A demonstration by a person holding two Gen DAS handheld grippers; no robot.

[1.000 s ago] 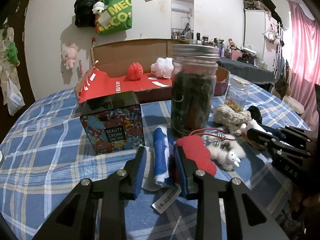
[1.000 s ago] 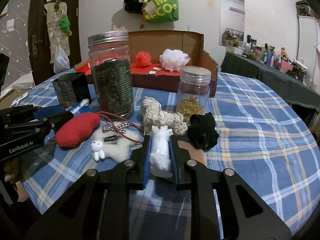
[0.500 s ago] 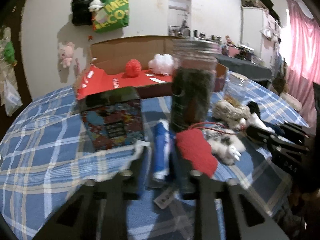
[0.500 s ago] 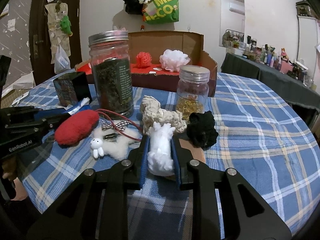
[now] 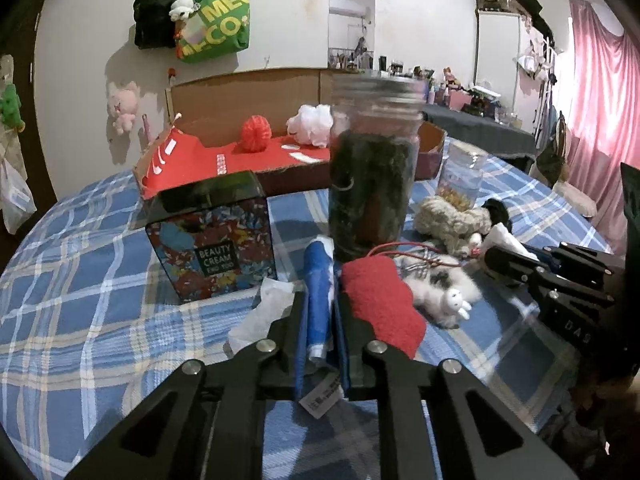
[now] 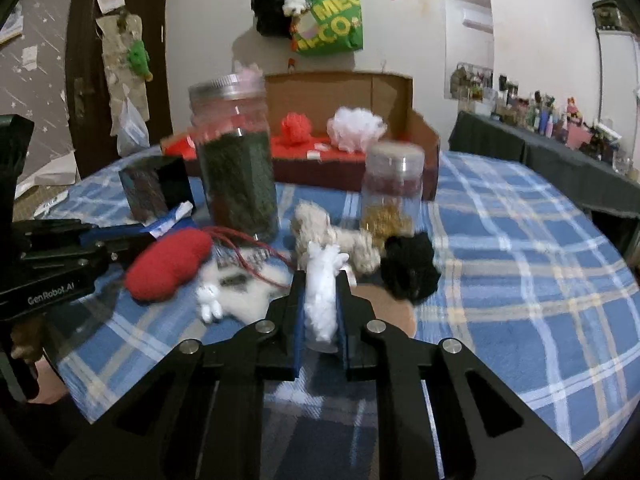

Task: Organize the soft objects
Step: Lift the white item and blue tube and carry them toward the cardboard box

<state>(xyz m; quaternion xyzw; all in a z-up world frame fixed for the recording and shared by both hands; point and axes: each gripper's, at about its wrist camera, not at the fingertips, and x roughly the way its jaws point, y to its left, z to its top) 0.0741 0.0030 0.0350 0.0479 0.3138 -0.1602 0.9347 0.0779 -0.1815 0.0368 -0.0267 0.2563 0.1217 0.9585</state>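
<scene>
My left gripper (image 5: pixel 318 320) pinches the blue cloth (image 5: pixel 318 280); my right gripper (image 6: pixel 320 308) squeezes the white fluff (image 6: pixel 322 296). I'd lift both clear of the jar (image 6: pixel 236 176) before reaching the box (image 6: pixel 420 128) behind.

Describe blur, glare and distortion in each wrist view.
Left wrist view: the tall jar's lid is motion-smeared, the beauty cream box reads sharp, fisheye bends the table edge and darkens the corners. Right wrist view: softer overall, small jar and red plush smeared; no strong glare.
</scene>
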